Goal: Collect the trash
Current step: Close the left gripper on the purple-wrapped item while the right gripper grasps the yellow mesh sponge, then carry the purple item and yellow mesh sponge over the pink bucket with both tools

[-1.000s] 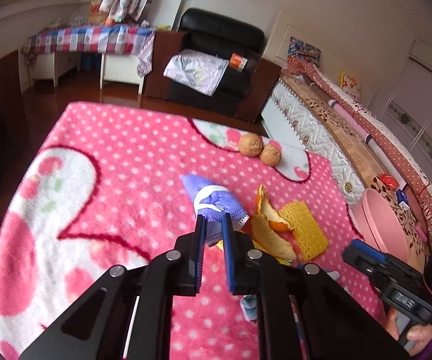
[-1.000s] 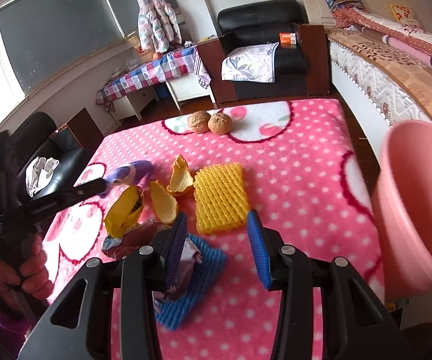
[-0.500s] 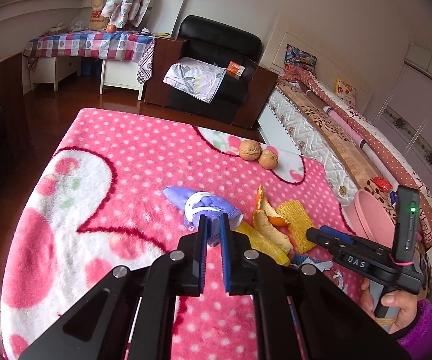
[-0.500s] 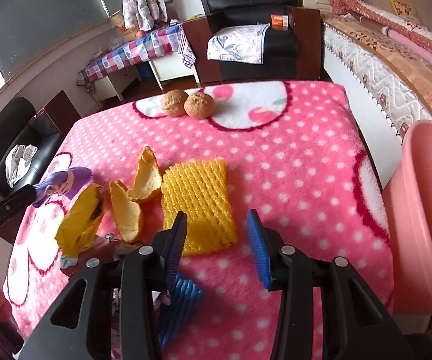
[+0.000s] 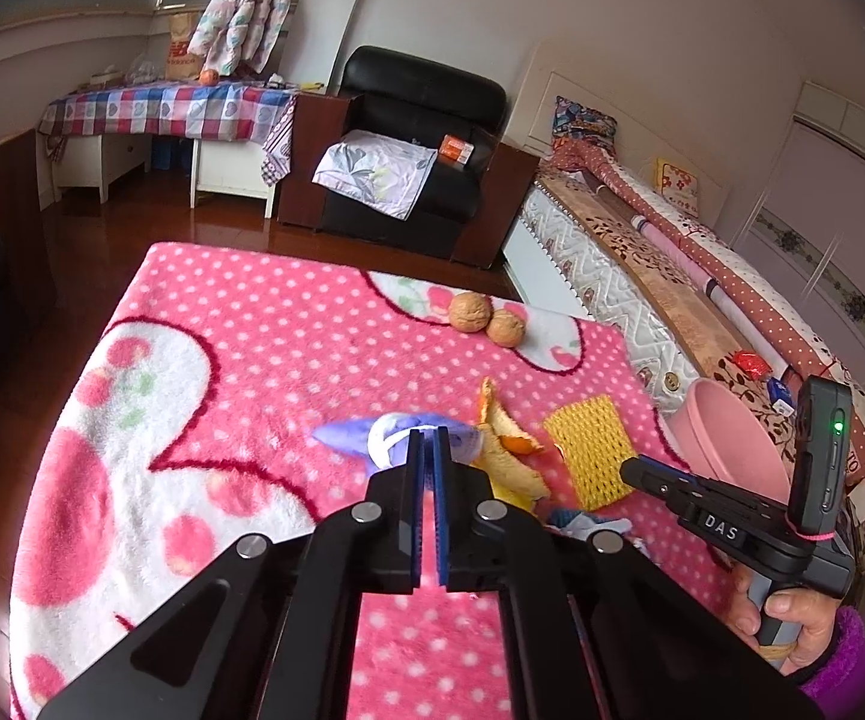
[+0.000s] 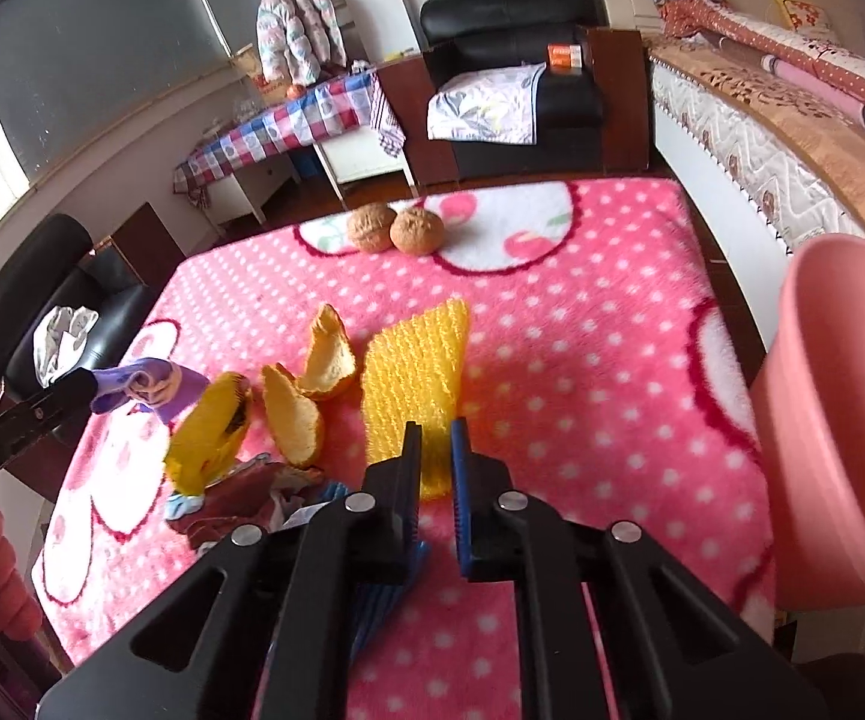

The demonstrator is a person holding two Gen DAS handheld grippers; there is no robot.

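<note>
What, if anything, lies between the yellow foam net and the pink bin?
Nothing visible does: only blanket separates the yellow foam net, pinched by the right gripper, from the pink bin.

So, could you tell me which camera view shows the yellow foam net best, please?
The right wrist view: the yellow foam net sits centre frame, mesh visible, its near end pinched by the right gripper. The left wrist view shows it smaller and off to the right, partly behind that gripper.

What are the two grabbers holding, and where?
The left gripper pinches the purple wrapper at its near end. The right gripper pinches the yellow foam net at its near edge.
</note>
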